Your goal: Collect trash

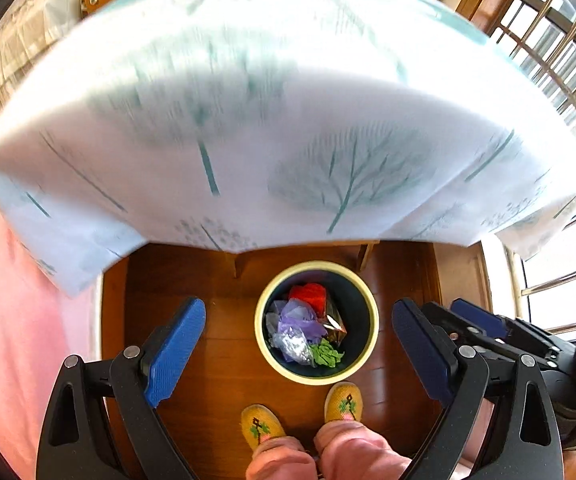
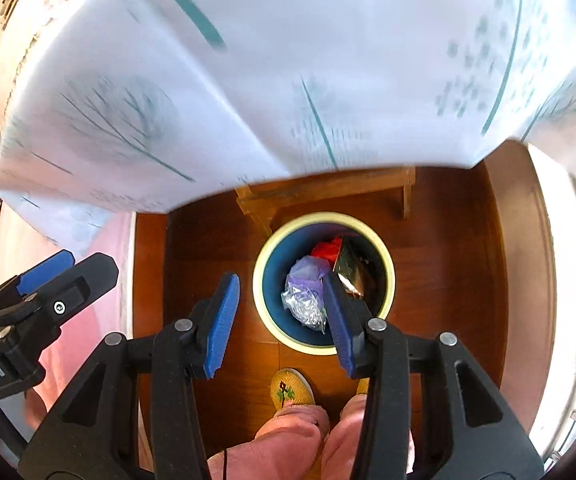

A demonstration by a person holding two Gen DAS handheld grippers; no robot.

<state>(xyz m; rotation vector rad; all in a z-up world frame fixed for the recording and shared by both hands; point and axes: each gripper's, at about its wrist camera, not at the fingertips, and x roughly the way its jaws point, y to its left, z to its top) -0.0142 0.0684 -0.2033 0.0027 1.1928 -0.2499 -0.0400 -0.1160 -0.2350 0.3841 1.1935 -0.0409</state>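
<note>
Bin (image 1: pixel 362 280) on floor beside feet, holding red, purple, foil and green trash (image 1: pixel 308 328); left gripper (image 1: pixel 298 350) and right gripper (image 2: pixel 280 320) both released, empty, above it; drop step apparently finished; next: seek remaining trash, perhaps on the table (image 1: pixel 248 100).

One bin (image 1: pixel 316 376); two slippers (image 1: pixel 262 426)
</note>
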